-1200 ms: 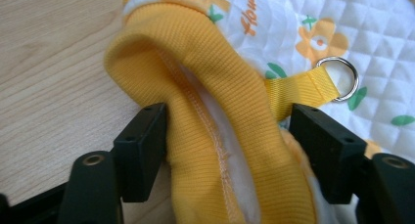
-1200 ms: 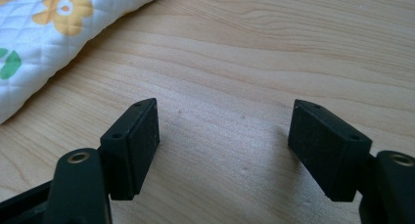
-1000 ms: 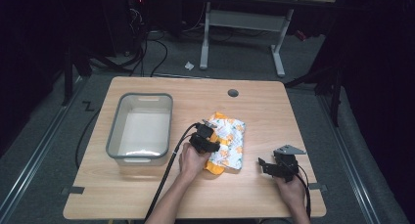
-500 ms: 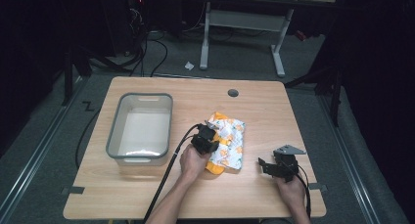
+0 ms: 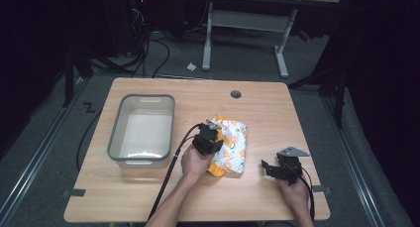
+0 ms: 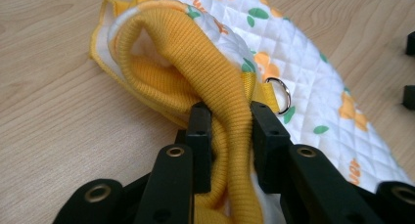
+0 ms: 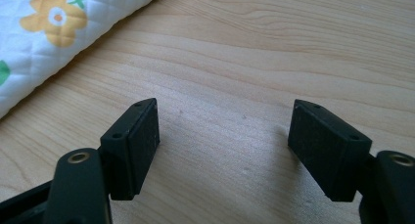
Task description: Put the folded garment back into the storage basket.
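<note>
Yellow ribbed knit, bunched into a thick fold, pinched tight between the two black pads of the left gripper (image 6: 230,136), jaws having just closed on it. Fold part of a quilted white cloth item (image 6: 313,87) printed with orange flowers and green leaves, yellow-edged, lying flat on the wooden table (image 6: 58,111). Just past the pinched fold, a small metal ring (image 6: 279,94) on a yellow tab. Orange letters near the top hem, cut off at the frame edge, too partial to read.

Seen from above: left gripper (image 5: 208,138) at the cloth item's (image 5: 235,147) left edge, near the middle of the table (image 5: 277,113). Right gripper (image 5: 282,167) well apart to the right, low over bare wood, jaws spread wide with nothing between them; same wide gap plain in the right gripper view (image 7: 225,150), one corner of the flowered cloth (image 7: 44,38) off to the side. Farther left, an empty grey-rimmed tub (image 5: 141,130). At the far edge, a round hole (image 5: 236,94) in the tabletop.
</note>
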Motion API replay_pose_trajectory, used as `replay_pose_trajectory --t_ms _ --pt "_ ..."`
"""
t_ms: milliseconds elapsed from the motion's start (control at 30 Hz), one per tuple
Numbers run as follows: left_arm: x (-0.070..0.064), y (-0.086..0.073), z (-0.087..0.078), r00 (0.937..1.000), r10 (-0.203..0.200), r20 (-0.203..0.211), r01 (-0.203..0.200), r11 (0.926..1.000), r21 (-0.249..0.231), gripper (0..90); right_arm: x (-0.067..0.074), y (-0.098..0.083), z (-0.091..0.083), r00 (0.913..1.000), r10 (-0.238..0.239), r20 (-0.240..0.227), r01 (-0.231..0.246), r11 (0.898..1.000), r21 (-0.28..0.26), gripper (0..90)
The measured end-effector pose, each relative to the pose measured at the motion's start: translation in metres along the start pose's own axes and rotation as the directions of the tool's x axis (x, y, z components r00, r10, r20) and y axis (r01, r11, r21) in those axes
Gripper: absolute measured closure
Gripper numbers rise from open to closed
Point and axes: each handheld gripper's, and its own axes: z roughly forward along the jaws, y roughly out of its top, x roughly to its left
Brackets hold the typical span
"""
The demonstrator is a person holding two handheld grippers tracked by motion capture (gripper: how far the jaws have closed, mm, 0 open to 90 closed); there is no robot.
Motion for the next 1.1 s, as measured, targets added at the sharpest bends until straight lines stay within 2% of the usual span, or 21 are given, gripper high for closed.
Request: replay_pose_trajectory --t_ms 167,333,467,867,1100 --pt "0.004 0.002 -0.013 0.9983 -0.036 0.046 0.038 0.9987 -0.033 73.2 0.000 0.000 0.000 1.0000 -0.001 -0.001 0.001 1.000 0.000 27.7" --pt "0.003 0.004 -0.027 0.9986 -0.023 0.048 0.026 0.9979 -0.060 73.3 0.000 0.000 0.000 1.0000 0.000 -0.002 0.000 1.000 0.001 27.7" --pt "0.004 0.005 -0.035 0.9969 -0.032 0.072 0.038 0.9956 -0.086 73.6 0.000 0.000 0.000 1.0000 0.000 -0.002 0.000 1.000 0.001 27.7" --pt "0.010 0.003 -0.067 0.9966 -0.036 0.075 0.047 0.9872 -0.153 73.7 0.000 0.000 0.000 1.0000 0.000 -0.002 0.000 1.000 0.001 27.6" --pt "0.019 0.001 -0.081 0.9946 -0.056 0.088 0.071 0.9814 -0.179 73.6 0.000 0.000 0.000 1.0000 0.000 -0.002 0.000 1.000 0.001 27.6"
